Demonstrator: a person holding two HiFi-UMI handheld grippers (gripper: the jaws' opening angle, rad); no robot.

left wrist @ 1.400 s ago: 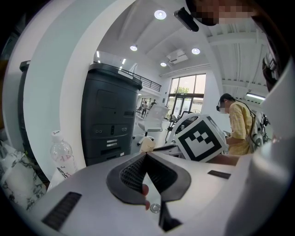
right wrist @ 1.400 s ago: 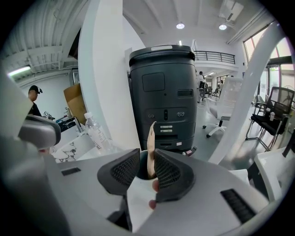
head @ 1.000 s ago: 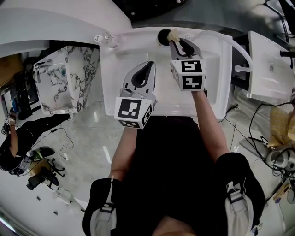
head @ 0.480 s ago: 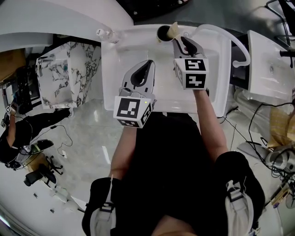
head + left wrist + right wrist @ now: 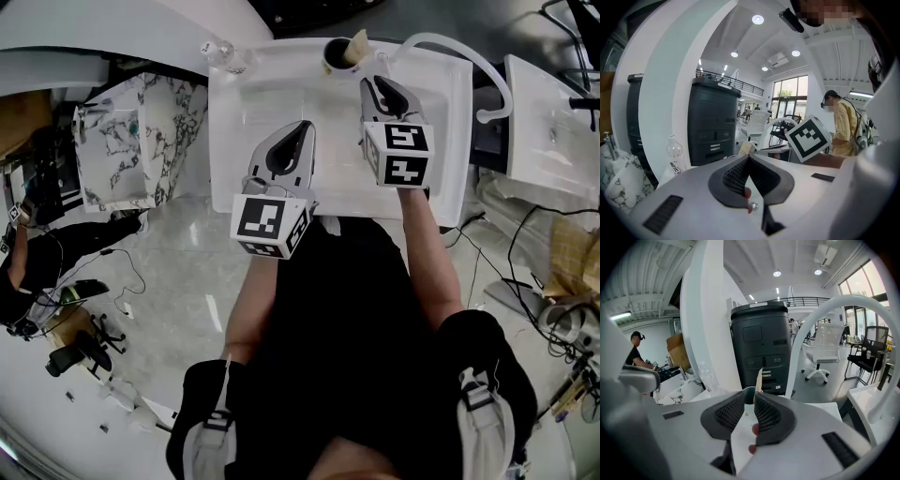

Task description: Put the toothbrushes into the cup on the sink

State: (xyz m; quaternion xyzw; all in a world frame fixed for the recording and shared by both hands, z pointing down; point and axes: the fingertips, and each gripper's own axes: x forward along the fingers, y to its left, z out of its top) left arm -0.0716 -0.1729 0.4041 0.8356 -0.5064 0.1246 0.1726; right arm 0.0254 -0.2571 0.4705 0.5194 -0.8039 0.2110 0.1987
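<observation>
A dark cup [image 5: 335, 54] stands on the far rim of the white sink [image 5: 272, 89]. A beige wrapped toothbrush [image 5: 357, 45] leans upright in it. My right gripper [image 5: 379, 86] hovers over the basin just short of the cup, jaws a narrow gap apart with nothing between them. In the right gripper view the cup [image 5: 749, 391] and the toothbrush [image 5: 760, 377] show just past the right gripper [image 5: 749, 398]. My left gripper [image 5: 298, 131] hangs over the middle of the basin, shut and empty. In the left gripper view the left gripper [image 5: 748, 157] has its pads meeting at the tip.
A clear plastic bottle [image 5: 225, 58] lies at the sink's far left corner. A marble-patterned cabinet [image 5: 117, 155] stands to the left. A white curved hose [image 5: 459, 49] arches over the sink's right side toward a second white basin [image 5: 548, 131]. Cables litter the floor at right.
The right gripper has let go of the toothbrush, which now stays in the cup, and has drawn back toward me. The left gripper has hardly moved.
</observation>
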